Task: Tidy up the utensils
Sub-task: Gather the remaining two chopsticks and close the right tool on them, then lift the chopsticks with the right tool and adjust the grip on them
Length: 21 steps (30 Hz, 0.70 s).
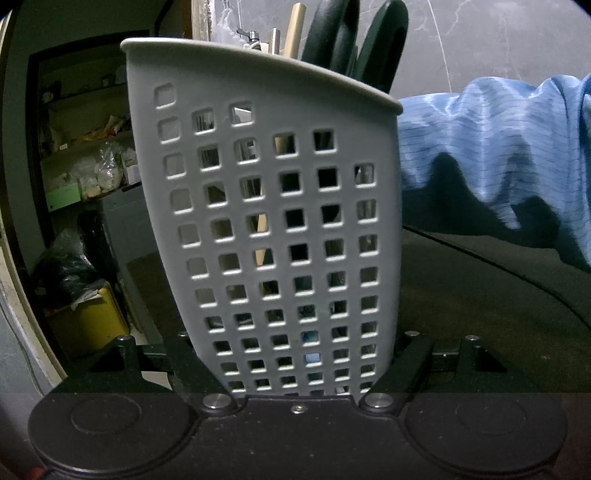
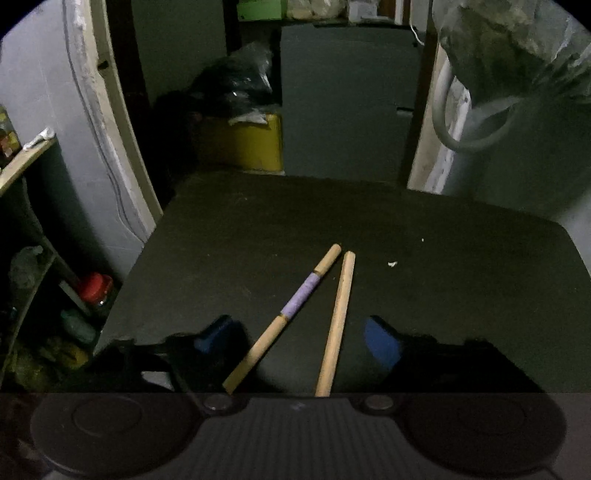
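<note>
- No brand, label or legible writing is seen in either view.
- Left gripper (image 1: 295,373): closed on the base of a grey perforated utensil holder (image 1: 273,221), which is held tilted.
- Holder contents: a wooden handle (image 1: 294,29), metal handles (image 1: 273,40) and two dark green handles (image 1: 354,40) are seen above the rim.
- A blue striped cloth (image 1: 498,147) is seen to the right of the holder.
- Right gripper (image 2: 299,339): jaws apart, blue pads (image 2: 380,343) clear of everything.
- Two wooden sticks (image 2: 336,325), one with a purple band (image 2: 299,299), lie on the dark tabletop (image 2: 406,229) between the open fingers, untouched.
</note>
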Each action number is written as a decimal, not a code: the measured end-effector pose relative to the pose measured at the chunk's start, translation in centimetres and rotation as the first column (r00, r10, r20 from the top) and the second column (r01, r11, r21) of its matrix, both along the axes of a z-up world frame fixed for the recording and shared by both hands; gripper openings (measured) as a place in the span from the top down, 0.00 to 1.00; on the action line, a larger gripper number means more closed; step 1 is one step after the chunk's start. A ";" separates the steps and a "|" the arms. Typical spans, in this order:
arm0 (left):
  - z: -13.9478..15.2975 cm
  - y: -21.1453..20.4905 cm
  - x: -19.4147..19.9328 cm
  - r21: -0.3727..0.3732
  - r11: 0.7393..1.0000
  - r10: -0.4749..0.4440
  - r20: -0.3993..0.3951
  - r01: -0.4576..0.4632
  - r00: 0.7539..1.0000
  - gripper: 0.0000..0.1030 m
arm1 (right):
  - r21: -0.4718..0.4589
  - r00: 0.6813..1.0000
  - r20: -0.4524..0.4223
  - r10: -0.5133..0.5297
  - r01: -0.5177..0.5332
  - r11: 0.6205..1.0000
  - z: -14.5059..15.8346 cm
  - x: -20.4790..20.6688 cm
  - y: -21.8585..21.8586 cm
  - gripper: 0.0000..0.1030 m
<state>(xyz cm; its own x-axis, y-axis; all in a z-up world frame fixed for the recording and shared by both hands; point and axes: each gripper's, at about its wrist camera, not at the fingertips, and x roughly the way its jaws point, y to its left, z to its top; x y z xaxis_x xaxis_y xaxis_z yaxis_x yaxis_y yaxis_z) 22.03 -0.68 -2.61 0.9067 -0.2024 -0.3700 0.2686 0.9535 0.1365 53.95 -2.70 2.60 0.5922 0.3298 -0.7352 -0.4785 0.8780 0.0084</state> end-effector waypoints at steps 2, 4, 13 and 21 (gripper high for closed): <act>0.0 0.0 0.0 0.001 1.000 0.000 -0.002 0.000 1.000 0.24 | 0.012 1.000 0.009 -0.023 0.023 1.000 0.2 -0.1 -0.9 0.59; 0.0 0.0 0.0 0.001 1.000 0.000 -0.001 0.000 1.000 0.24 | 0.019 0.999 0.015 -0.047 0.046 0.999 0.2 0.2 -2.0 0.80; 0.0 0.0 0.1 0.000 1.000 -0.004 0.002 0.004 1.000 0.24 | 0.039 0.996 0.045 -0.076 0.075 0.996 -0.7 -0.7 -7.6 0.85; 0.1 0.3 0.1 -0.005 1.000 -0.012 0.003 0.012 1.000 0.24 | 0.072 0.997 0.014 -0.081 0.080 0.994 -1.5 -9.9 -14.6 0.85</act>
<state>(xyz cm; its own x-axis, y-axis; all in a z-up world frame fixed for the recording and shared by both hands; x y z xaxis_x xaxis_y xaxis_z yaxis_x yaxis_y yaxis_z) 22.13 -0.40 -2.56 0.9055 -0.2147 -0.3659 0.2791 0.9510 0.1328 44.08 -17.28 1.13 0.6308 0.3317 -0.7014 -0.4068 0.9112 0.0651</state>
